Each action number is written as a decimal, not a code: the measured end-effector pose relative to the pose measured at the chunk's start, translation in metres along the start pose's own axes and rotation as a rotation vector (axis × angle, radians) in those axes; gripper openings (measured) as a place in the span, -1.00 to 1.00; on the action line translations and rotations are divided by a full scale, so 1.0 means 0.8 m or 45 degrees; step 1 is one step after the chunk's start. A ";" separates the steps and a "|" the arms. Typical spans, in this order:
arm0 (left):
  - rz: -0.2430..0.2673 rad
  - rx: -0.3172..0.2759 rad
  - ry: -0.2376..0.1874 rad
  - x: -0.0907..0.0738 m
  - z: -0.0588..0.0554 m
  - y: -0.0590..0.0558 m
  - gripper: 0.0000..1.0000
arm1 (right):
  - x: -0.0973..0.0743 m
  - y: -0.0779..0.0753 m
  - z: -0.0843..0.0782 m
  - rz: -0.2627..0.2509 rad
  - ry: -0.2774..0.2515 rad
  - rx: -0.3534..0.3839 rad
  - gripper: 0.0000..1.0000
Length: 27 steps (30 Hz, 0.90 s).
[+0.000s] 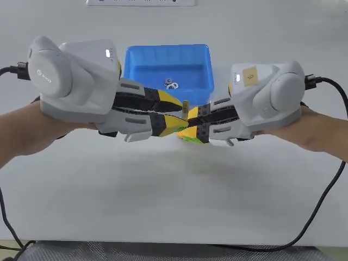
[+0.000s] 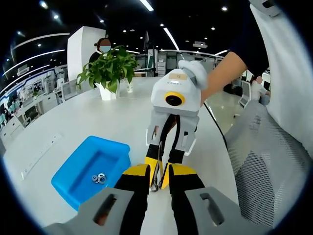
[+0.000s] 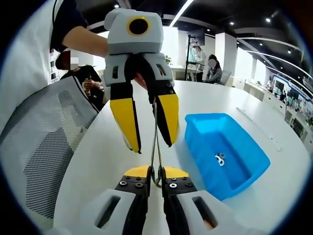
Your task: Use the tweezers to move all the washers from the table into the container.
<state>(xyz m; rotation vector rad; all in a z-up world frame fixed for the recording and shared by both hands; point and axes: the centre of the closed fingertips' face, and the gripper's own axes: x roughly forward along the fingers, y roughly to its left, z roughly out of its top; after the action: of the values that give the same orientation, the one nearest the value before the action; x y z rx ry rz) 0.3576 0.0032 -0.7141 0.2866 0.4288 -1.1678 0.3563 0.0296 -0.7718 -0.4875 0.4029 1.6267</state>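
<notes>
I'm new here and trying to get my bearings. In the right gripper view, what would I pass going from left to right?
mesh chair back → left gripper, jaws spread apart → blue container

Washers [image 1: 172, 84] in blue container [image 1: 134, 64]

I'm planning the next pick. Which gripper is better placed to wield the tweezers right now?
Right, probably. The right gripper is shut on the tweezers, while the left gripper has its jaws open on either side of them, gripping nothing.
</notes>
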 end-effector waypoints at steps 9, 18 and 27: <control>0.032 0.001 0.000 -0.020 -0.001 -0.001 -0.56 | -0.007 -0.001 0.014 -0.013 -0.026 0.011 -0.81; 0.154 -0.010 0.010 -0.053 -0.018 0.005 -0.44 | -0.021 -0.001 0.034 -0.009 -0.034 -0.006 -0.81; 0.269 -0.118 -0.063 -0.073 -0.018 0.017 -0.26 | -0.039 -0.014 0.059 -0.030 -0.050 -0.011 -0.81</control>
<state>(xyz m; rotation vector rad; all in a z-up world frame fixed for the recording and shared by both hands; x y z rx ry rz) 0.3489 0.0625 -0.6998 0.2166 0.3980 -0.9442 0.3662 0.0297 -0.7149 -0.4651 0.3598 1.6136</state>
